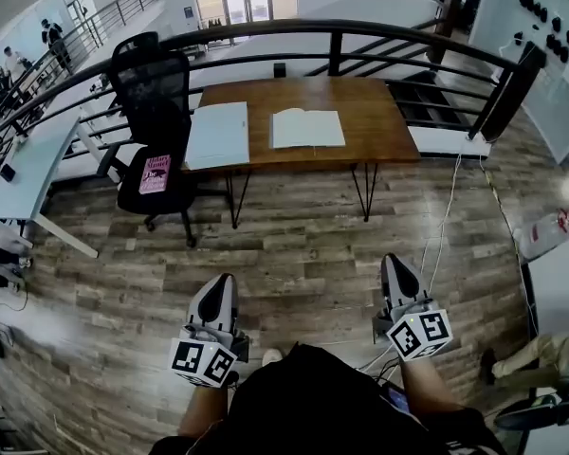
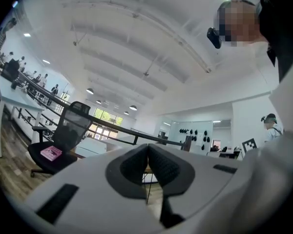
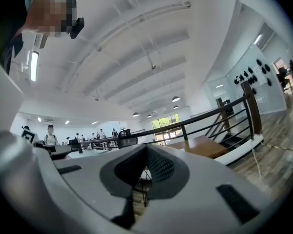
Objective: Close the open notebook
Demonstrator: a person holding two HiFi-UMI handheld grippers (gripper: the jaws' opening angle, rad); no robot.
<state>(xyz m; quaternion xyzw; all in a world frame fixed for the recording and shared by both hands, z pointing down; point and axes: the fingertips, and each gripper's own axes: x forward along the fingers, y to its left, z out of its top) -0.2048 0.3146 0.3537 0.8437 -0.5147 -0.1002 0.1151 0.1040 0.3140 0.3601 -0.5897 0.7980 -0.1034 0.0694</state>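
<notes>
At the upper centre of the head view, the open notebook [image 1: 307,128] lies on the wooden table [image 1: 379,131], well apart from the left gripper [image 1: 224,282] and right gripper [image 1: 392,262], both with jaws together and empty. Step closer first, then lift one cover's outer edge over.

No word, number or brand name can be read here. A pink book [image 1: 155,173] on the seat of the black office chair [image 1: 152,93] has dark print on its cover, too small and blurred to make out in the head view or the left gripper view. The only sign-like marks are black-and-white square markers, patterns and not letters. They sit on the cube [image 1: 202,361] of the left gripper [image 1: 224,282] and the cube [image 1: 420,335] of the right gripper [image 1: 392,262].
</notes>
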